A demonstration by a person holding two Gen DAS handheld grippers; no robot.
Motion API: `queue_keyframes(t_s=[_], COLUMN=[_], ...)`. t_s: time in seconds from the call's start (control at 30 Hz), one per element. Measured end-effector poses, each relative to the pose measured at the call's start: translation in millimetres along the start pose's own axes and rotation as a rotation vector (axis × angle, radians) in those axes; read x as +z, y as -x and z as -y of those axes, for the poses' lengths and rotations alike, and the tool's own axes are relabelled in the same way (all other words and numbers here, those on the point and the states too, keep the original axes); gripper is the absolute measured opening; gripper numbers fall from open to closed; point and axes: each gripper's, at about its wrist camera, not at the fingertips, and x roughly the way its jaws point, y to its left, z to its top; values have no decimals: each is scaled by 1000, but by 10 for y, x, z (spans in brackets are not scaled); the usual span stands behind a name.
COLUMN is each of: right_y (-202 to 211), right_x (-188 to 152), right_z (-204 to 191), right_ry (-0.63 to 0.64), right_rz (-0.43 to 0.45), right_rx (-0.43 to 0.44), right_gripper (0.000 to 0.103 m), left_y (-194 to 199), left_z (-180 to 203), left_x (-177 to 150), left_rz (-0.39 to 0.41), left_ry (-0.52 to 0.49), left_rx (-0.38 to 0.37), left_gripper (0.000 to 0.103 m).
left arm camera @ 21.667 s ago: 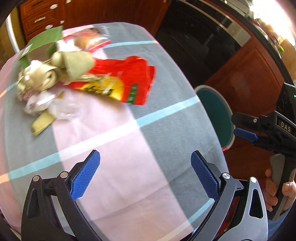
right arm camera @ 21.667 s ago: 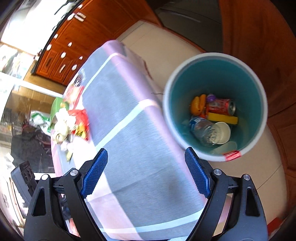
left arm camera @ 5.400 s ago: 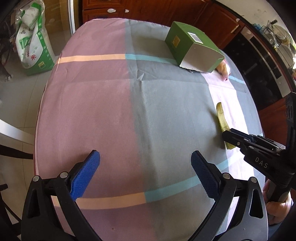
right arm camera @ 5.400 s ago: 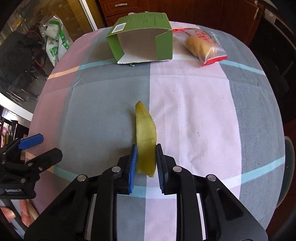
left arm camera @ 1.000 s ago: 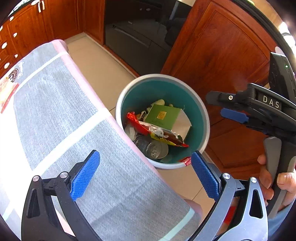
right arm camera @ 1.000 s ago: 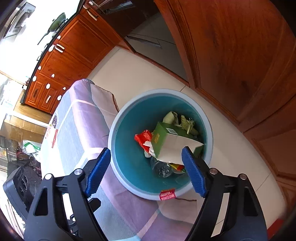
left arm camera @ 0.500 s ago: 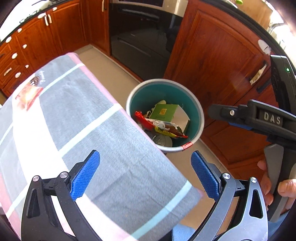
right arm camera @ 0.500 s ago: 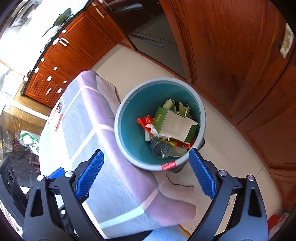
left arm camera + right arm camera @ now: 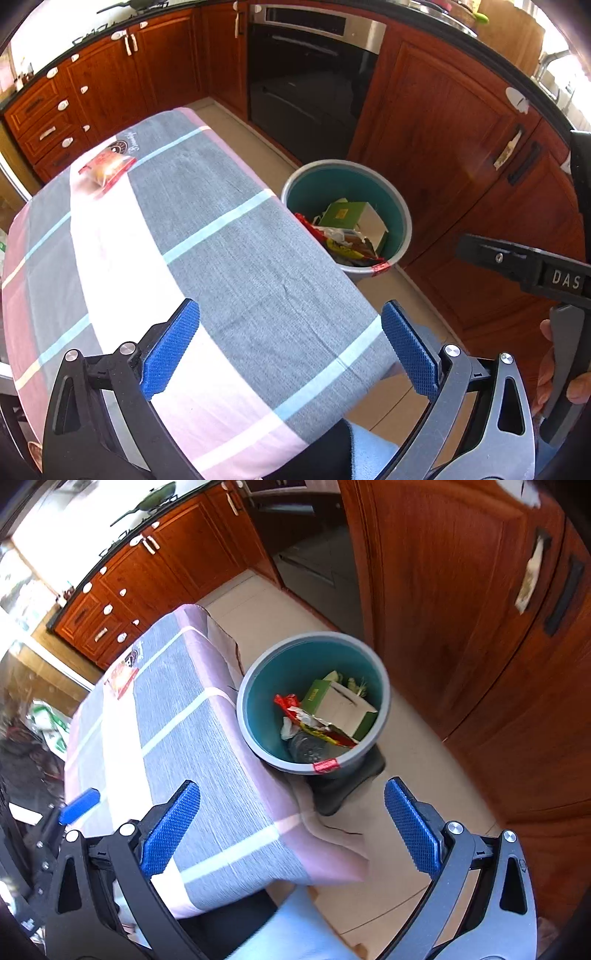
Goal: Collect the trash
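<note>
A teal bin with a grey rim (image 9: 400,214) (image 9: 255,675) stands on the floor beside the table. Inside lie a green box (image 9: 347,214) (image 9: 332,701), a red wrapper (image 9: 291,705) and other trash. A red snack packet (image 9: 107,166) (image 9: 122,677) lies at the far end of the checked tablecloth (image 9: 221,266) (image 9: 177,738). My left gripper (image 9: 291,347) is open and empty above the near end of the table. My right gripper (image 9: 291,823) is open and empty, above the table's corner near the bin; its body shows in the left wrist view (image 9: 532,273).
Wooden cabinets (image 9: 461,147) and a black oven (image 9: 306,74) stand close behind the bin. Tiled floor (image 9: 413,760) runs between table and cabinets. A green-white bag (image 9: 48,720) lies on the floor past the table's far left side.
Both grippers have pulled back and up from the bin, so the bin looks smaller and more of the table shows. Both stay open and empty.
</note>
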Motion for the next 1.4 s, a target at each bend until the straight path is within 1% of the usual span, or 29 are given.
queue_keyframes(t_s=[0.17, 0.33, 0.63, 0.83, 1.1, 1.17, 1.33, 1.4], right_y=[70, 67, -20, -54, -102, -119, -201, -232], right_x=[-129, -217, -402, -428, -426, -419, -414, -408], right_z=[-37, -49, -139, -180, -201, -188, -133, -113], right_ry=[53, 78, 114, 123, 130, 127, 114, 109], right_rz=[-12, -20, -46, -62, -66, -70, -86, -90], right_rx=[-61, -100, -109, -112, -119, -120, -120, -121], right_gripper=[96, 96, 96, 96, 96, 96, 96, 96], left_y=[103, 154, 246, 271, 188, 155, 105, 80], left_z=[-13, -93, -209, -270, -292, -297, -286, -259], left_x=[-91, -204, -388, -425, -440, -444, -458, -455], left_rz=[20, 25, 33, 42, 30, 26, 32, 30], left_ry=[2, 29, 62, 68, 80, 81, 71, 62], left_rx=[38, 44, 60, 63, 68, 61, 10, 11], left_gripper=[99, 99, 99, 99, 99, 99, 99, 99])
